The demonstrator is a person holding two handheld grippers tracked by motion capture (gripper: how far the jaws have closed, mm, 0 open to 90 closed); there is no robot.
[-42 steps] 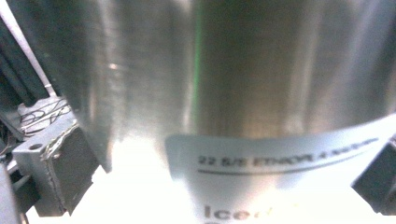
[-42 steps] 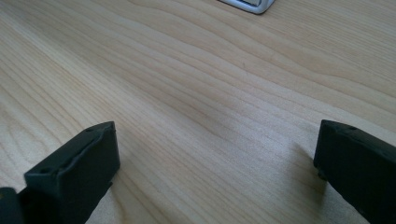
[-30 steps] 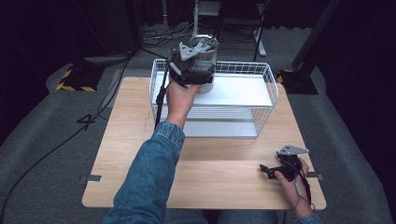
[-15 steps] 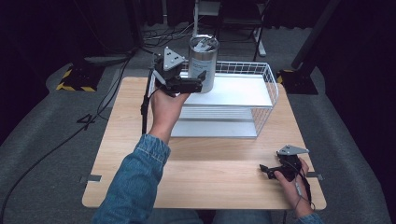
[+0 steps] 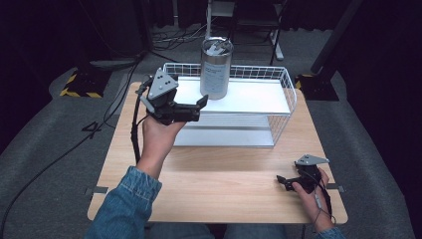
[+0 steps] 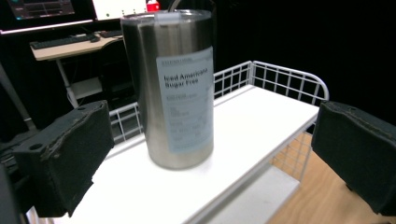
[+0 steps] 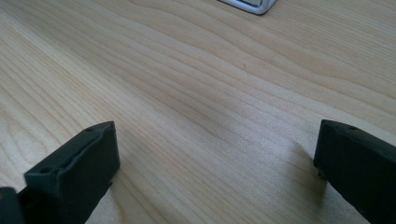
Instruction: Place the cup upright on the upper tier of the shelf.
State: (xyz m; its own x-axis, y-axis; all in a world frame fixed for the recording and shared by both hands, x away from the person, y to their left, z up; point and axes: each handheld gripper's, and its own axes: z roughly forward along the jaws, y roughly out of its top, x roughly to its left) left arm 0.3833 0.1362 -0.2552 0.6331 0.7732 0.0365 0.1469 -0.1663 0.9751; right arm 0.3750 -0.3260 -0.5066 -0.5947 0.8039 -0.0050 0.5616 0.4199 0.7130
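Person wears blue denim sleeves, cuff visible on the left forearm [image 5: 130, 199]. Left gripper [image 5: 196, 107]: black body, grey three-cornered plate on top with small dark screw holes, black cable trailing down. Right gripper [image 5: 281, 180]: same black body, grey plate, thin cable along the wrist. Jaw pads are black, blocky, rough-textured foam with worn edges and a round hole near the tip.

Overhead light is falling evenly on the wooden table [image 5: 219, 189] while the surrounding floor and background are sinking into near-black. The steel tumbler [image 6: 177, 88] is catching soft vertical glare, its label print slightly blurring. Black pads [image 7: 74, 172] are casting faint shadows on sharply grained wood, smearing out of focus up close.
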